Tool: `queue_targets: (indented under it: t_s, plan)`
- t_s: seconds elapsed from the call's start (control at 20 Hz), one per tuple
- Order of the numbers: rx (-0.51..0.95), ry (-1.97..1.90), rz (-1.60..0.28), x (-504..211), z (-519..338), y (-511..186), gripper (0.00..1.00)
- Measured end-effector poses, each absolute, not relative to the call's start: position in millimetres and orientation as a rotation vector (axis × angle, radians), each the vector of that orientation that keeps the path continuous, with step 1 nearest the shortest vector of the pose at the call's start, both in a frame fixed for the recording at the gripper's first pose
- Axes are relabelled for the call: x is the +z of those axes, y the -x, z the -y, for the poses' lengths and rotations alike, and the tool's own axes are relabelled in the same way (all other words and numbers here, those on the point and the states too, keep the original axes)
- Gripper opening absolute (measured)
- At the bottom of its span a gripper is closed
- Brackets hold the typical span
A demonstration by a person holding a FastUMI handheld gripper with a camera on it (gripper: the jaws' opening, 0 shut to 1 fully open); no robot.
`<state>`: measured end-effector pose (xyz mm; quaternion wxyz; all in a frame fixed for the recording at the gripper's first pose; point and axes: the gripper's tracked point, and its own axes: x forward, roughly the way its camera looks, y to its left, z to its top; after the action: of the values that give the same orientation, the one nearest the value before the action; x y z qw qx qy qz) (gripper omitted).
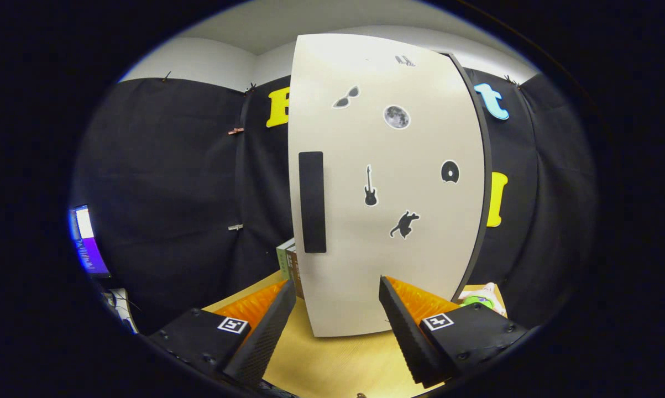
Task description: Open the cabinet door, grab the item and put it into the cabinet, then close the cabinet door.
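Facing you just ahead of the fingers is the cabinet, standing on the wooden table. Its door is pale cream, shut, with a dark rim down its right edge. A black upright handle sits near its left edge. Stickers dot the door: sunglasses, a moon, a guitar, a cat, a round disc. Your gripper holds nothing, jaws spread wide apart, short of the door's foot. Boxes stand behind the cabinet's left side; a green item lies by its right, beyond the right finger.
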<state>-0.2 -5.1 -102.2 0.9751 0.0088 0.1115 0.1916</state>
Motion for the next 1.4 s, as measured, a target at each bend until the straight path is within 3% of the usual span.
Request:
queue_targets:
  t_s: [1.4]
  plan:
    - [0.246,-0.011,-0.170,-72,45,-6,0.98]
